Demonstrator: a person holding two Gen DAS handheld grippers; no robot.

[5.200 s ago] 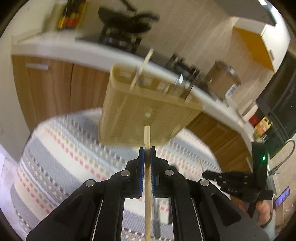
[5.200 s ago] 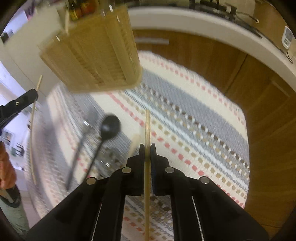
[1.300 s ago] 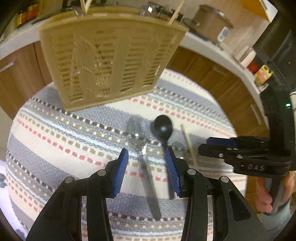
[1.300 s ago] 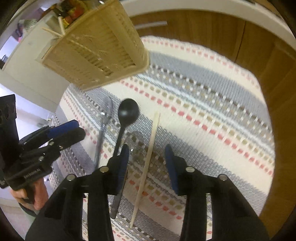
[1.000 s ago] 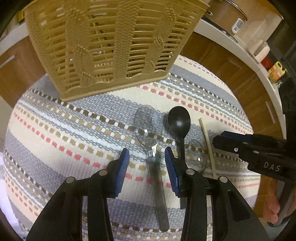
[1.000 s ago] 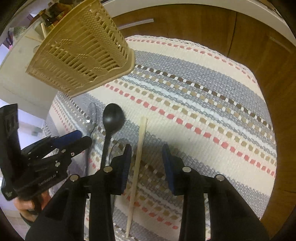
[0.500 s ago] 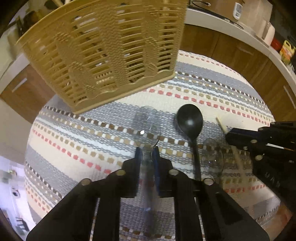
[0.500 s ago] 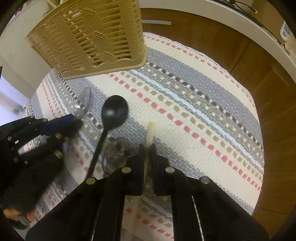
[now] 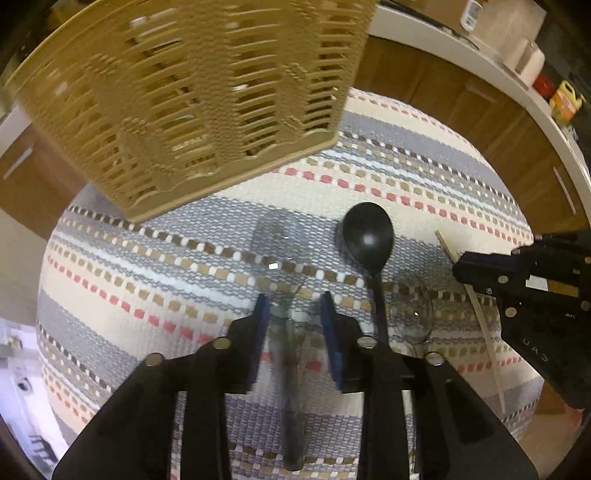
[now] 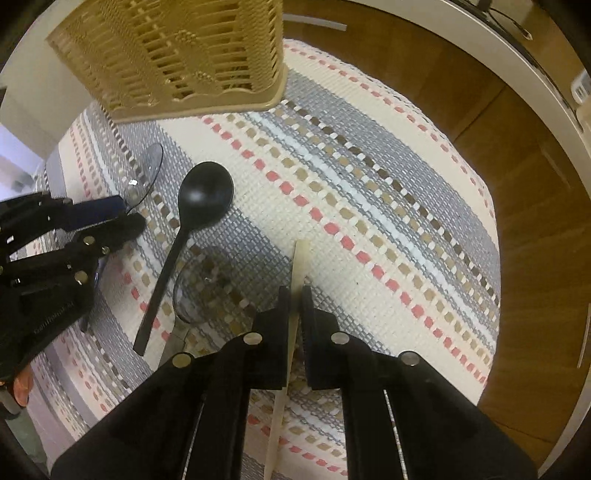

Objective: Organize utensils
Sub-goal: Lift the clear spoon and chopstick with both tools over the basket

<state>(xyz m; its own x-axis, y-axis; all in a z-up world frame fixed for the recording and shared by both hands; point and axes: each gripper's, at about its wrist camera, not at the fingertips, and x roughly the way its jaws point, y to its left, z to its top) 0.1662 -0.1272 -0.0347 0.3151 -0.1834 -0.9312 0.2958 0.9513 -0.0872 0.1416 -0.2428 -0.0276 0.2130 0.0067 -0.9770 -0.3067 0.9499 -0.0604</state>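
Wooden chopstick (image 10: 298, 269) (slim, flat) pinched in right tongs (image 10: 294, 295).

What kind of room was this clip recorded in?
Most likely a home kitchen: a white countertop over wooden cabinet doors runs along the back, and spoons lie on a striped woven mat beside a slatted utensil basket.

Since 0.5 s ago the left gripper (image 9: 293, 308) has been opened again, its pads now parted around the clear spoon (image 9: 282, 258). The right gripper (image 10: 293, 295), open 1 s ago, is now closed on the chopstick (image 10: 298, 266).
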